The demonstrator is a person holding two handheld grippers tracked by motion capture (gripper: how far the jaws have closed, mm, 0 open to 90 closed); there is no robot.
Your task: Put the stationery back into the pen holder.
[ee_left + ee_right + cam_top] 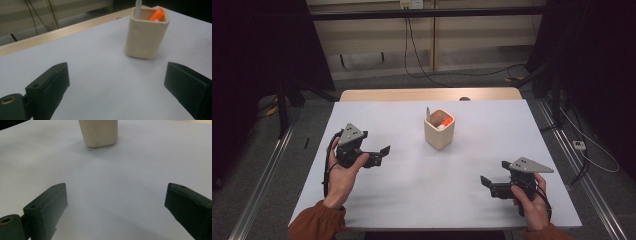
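Note:
A cream square holder (439, 130) stands upright near the middle of the white table (412, 180). In it are an orange item (156, 14) and a pale pen (138, 8) that sticks up at its back left corner. My left gripper (383, 156) hovers over the table's left side, open, nothing between its jaws, pointing toward the holder (146, 33). My right gripper (489, 186) is at the front right, open and empty too, aimed left toward the holder's base (99, 133).
The table's wooden far edge (427, 94) borders the white top. Cables (422, 70) trail on the floor beyond. Dark stands rise at both sides. A rail (259, 185) runs along the table's left.

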